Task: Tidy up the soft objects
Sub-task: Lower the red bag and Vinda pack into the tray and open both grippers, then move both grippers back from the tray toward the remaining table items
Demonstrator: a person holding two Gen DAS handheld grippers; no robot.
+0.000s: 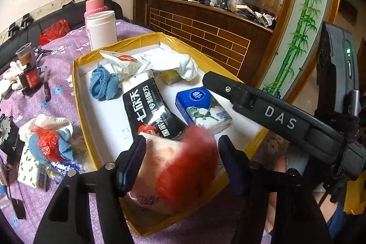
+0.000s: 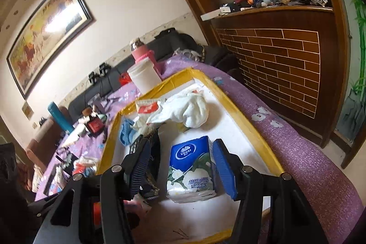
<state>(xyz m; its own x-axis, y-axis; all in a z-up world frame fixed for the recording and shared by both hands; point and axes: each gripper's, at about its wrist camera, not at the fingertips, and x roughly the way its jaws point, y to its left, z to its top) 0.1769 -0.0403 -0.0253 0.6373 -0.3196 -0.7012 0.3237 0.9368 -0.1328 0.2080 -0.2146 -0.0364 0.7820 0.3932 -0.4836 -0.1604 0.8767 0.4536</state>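
Observation:
A yellow-rimmed white box [image 1: 79,88] on the purple table holds a blue cloth [image 1: 103,85], a white cloth [image 1: 173,62], a black packet [image 1: 151,111], a blue tissue pack [image 1: 203,109] and a pink tissue pack [image 1: 155,166]. My left gripper [image 1: 180,164] is open over the box's near end; a blurred red bag [image 1: 189,164] lies between its fingers on the pink pack. My right gripper [image 2: 180,170] is open, its fingers either side of the blue tissue pack [image 2: 192,170]. The right gripper's body [image 1: 286,120] shows in the left view.
Left of the box lies a bundle of white, blue and red soft things [image 1: 50,141] on small tissue packs [image 1: 29,170]. A white jar [image 1: 101,29], pink flask [image 1: 95,1], red bag [image 1: 55,30], cup [image 1: 25,54] and pens [image 1: 47,86] stand farther back. A wooden cabinet [image 2: 286,65] is at the right.

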